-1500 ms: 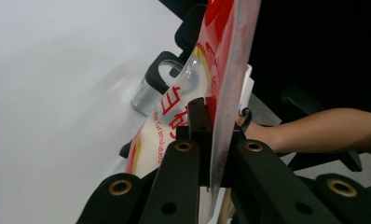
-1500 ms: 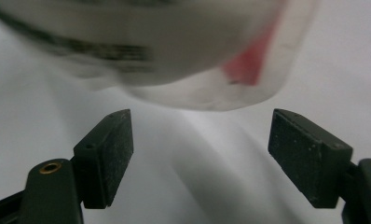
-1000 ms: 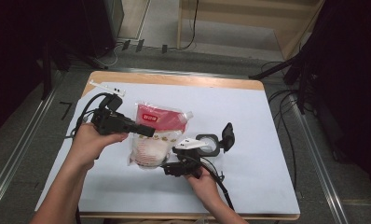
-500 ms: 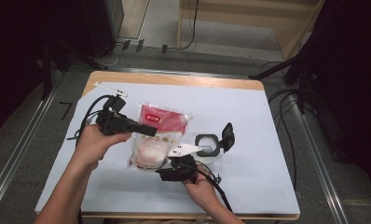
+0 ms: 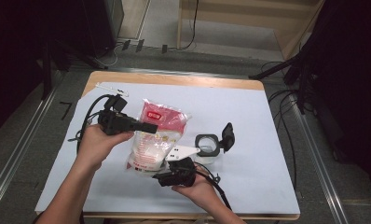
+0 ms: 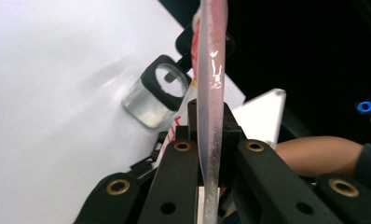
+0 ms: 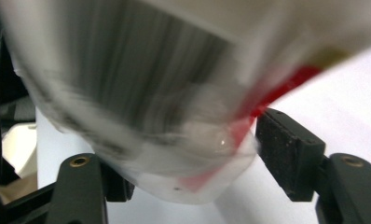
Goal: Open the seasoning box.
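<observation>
With my left gripper (image 5: 148,127) clamped on the bag (image 5: 156,135) at frame centre, I should centre my right gripper's (image 5: 161,179) parted jaws around its bottom corner before squeezing.

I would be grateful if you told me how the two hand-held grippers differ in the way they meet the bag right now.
The left hand-held gripper is clamped shut on the thin edge of the bag, while the right hand-held gripper stands wide around its bottom corner, jaws just opening, pads not plainly pressing. In the high view the left hand-held gripper grips the bag's side edge higher up, the right meets its lower end. Both are black, cabled and held by hand.
</observation>
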A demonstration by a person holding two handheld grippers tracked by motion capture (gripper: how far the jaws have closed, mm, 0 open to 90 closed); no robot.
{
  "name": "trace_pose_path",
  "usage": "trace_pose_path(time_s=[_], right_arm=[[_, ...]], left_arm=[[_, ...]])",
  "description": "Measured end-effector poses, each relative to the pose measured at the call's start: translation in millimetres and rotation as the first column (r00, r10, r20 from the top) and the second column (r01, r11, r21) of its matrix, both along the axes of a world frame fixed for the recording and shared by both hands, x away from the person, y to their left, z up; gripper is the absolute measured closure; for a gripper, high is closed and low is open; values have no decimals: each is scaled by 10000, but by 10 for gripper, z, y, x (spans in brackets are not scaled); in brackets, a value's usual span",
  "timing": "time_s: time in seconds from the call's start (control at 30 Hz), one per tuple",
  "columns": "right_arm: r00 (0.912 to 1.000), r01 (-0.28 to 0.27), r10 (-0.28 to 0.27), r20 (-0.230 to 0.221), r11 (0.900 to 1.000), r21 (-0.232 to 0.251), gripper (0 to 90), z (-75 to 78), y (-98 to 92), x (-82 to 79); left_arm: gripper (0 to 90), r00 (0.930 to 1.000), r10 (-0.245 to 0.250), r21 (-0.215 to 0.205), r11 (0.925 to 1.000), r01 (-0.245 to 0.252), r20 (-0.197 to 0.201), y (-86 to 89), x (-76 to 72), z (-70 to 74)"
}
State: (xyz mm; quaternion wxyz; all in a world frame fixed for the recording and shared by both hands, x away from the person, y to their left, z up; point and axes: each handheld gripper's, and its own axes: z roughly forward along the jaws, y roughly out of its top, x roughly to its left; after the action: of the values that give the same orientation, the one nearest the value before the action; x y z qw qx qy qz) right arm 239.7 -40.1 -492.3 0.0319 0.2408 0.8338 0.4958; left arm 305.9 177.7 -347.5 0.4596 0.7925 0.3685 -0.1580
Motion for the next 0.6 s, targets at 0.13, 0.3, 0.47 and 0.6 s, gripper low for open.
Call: trace_pose_path(time_s=[0.13,0.3,0.47,0.6], right_arm=[[9925,-527,578,1080,9974,-497,326,47,11,-122],[9960,-559,590,667,9973,-476,409,59,35,-166],[9980,-462,479,405,9981,-411,470,39,22,-162],[9991,-387,391,147,9989,-272,475,48,12,-151]], left_arm=[[898,9997,-229,259,9994,229,9,-125,-14,-46],[893,9986,-266,361,9990,249,459,-267,-57,-47],[882,9971,-36,353,9994,9,766,-330,-85,-63],[864,9920,-144,393,9992,95,1250,-417,-98,-114]])
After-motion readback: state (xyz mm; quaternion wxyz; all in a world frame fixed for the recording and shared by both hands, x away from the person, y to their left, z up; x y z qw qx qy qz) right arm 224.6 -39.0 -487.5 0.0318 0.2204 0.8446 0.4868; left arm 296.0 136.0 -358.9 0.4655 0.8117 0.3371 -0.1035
